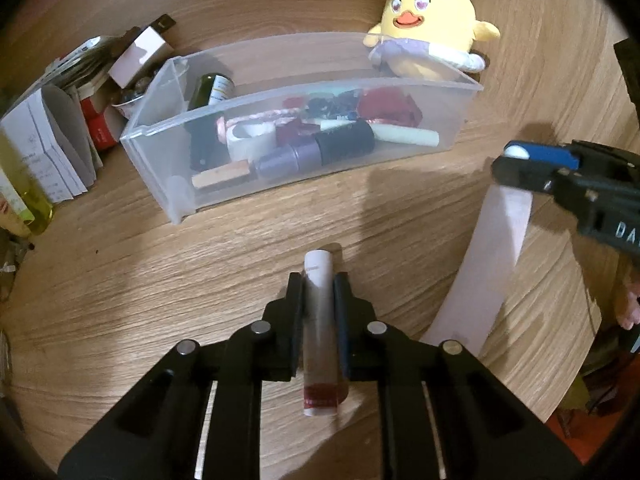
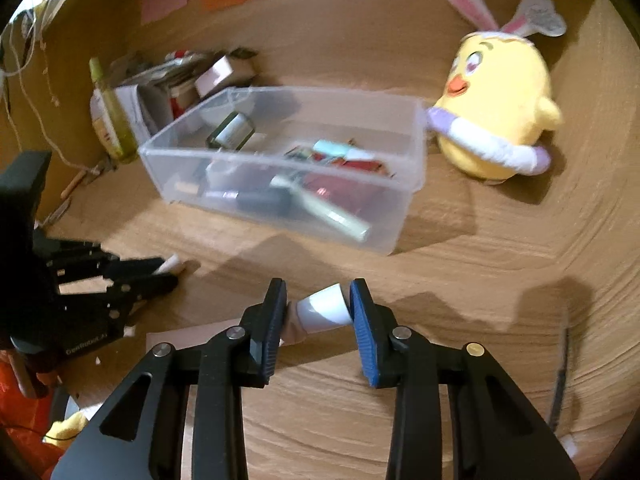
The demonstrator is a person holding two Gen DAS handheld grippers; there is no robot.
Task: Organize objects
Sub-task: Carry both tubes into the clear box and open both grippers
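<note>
A clear plastic bin point(image 1: 160, 148) point(image 2: 412, 128) sits on the wooden table, holding several cosmetics: nail polish bottles, tubes and a small dark bottle. My left gripper point(image 1: 318, 284) is shut on a white tube with a red band point(image 1: 320, 336), held lengthwise between the fingers, in front of the bin. It shows at the left in the right wrist view point(image 2: 160, 270). My right gripper point(image 2: 320, 306) is shut on a small white-capped tube point(image 2: 324, 306), held crosswise. It also shows at the right in the left wrist view point(image 1: 516, 160).
A yellow chick plush with bunny ears point(image 1: 428, 32) point(image 2: 496, 108) sits behind the bin's right end. Papers, boxes and a yellow-green bottle point(image 1: 24, 196) point(image 2: 110, 116) crowd the left. A white paper strip point(image 1: 484, 264) lies at the right.
</note>
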